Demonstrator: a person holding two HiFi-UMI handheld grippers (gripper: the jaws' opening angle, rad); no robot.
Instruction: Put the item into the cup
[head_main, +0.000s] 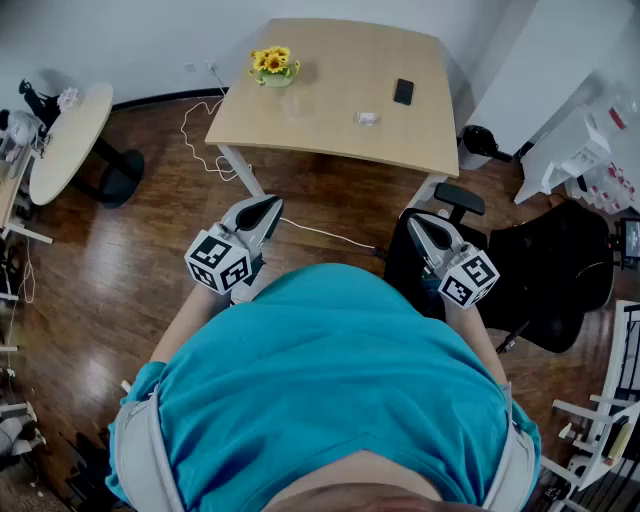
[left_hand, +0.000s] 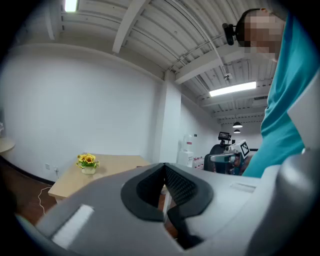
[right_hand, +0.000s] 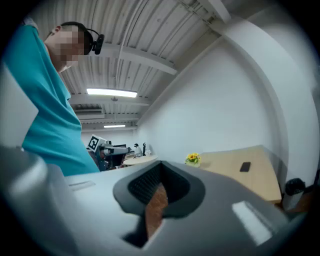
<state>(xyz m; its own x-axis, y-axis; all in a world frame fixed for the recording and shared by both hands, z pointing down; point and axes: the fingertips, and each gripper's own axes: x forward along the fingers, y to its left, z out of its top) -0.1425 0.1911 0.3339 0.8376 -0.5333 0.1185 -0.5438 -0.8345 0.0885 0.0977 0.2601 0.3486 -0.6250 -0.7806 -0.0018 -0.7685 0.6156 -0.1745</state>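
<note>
Left hand-held gripper (head_main: 268, 206) and right hand-held gripper (head_main: 420, 224), jaws pressed together and empty, hang short of the bench (head_main: 340, 110), presumably before approach.

On the light wooden table (head_main: 335, 60), the yellow potted flowers (head_main: 273, 66) stand far left, the black phone (head_main: 403, 91) right, the small white item (head_main: 367, 118) between them, nearer.

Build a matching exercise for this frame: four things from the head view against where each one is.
Things:
1. sunflower pot
2. phone
3. office chair
4. round table

Places:
A. at the picture's far left edge
B. on the right part of the rectangular table
C. standing at the picture's right side
D. near the rectangular table's far left corner

Pairs: 1-D; 2-B; 3-C; 4-A
</note>
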